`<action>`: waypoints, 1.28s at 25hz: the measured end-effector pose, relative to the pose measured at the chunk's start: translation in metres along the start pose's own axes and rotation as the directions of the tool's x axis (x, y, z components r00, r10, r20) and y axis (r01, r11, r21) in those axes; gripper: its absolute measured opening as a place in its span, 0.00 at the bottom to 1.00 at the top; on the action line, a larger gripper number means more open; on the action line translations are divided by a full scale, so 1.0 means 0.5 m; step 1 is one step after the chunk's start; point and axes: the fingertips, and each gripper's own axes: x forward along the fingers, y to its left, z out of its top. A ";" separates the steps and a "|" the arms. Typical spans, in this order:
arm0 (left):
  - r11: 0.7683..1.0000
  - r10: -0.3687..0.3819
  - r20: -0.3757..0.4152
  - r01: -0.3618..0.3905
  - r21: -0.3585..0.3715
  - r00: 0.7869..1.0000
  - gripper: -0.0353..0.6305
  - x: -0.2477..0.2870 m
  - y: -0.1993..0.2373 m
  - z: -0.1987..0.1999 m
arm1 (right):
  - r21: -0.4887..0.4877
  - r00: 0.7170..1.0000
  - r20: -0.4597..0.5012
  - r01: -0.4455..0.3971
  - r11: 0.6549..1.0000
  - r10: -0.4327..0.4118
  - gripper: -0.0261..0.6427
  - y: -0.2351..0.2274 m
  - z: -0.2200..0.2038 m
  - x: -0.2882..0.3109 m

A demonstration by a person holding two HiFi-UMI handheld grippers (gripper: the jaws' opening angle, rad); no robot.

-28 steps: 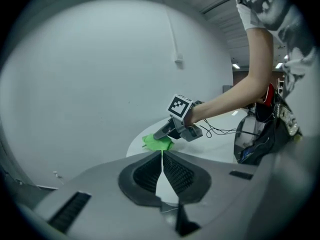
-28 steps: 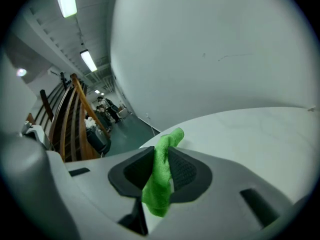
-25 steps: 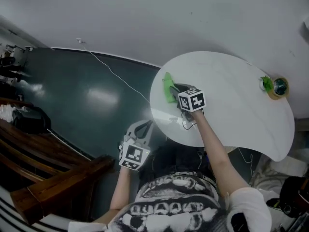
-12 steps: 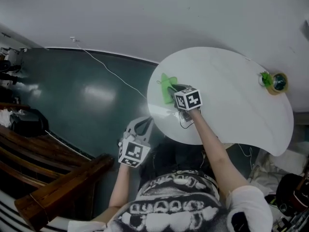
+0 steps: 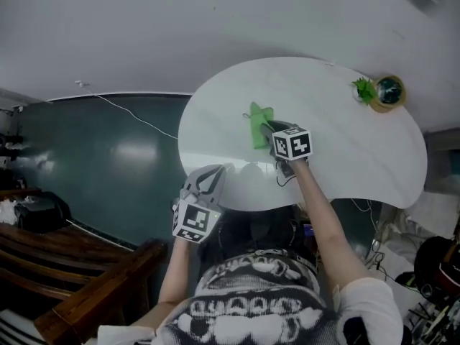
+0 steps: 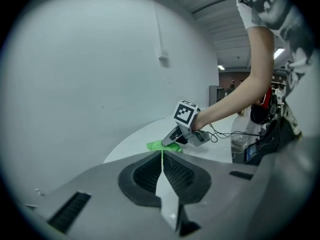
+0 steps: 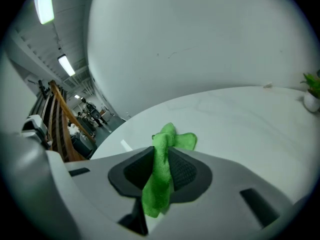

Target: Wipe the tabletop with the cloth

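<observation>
The right gripper (image 7: 162, 156) is clamped on the green cloth (image 5: 257, 126), which trails ahead of its jaws on the tabletop (image 5: 345, 146) toward the left edge; the left gripper (image 6: 161, 169), jaws together on nothing, hangs beside the near-left edge, so the wiping likely falls to the right

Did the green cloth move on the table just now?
Yes. The green cloth, held by the right hand-held gripper, slid away from the tabletop rim, toward the potted plant.

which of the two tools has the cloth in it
The right tool: its jaws are shut on the green cloth over the table. The left tool has its jaws together with nothing between them.
</observation>
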 end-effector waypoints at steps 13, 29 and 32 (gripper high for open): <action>0.982 -0.164 0.047 0.158 0.105 0.985 0.06 0.271 -0.264 0.216 | 0.169 0.969 0.062 0.225 0.960 -0.238 0.17 -0.509 -0.103 -0.334; 0.969 -0.206 0.032 0.199 0.149 0.978 0.06 0.435 -0.433 0.318 | 0.215 0.869 -0.020 0.487 0.846 -0.495 0.17 -0.957 -0.256 -0.686; 0.967 -0.208 0.025 0.201 0.158 0.978 0.06 0.439 -0.446 0.327 | 0.222 0.846 -0.036 0.526 0.821 -0.532 0.17 -1.009 -0.281 -0.731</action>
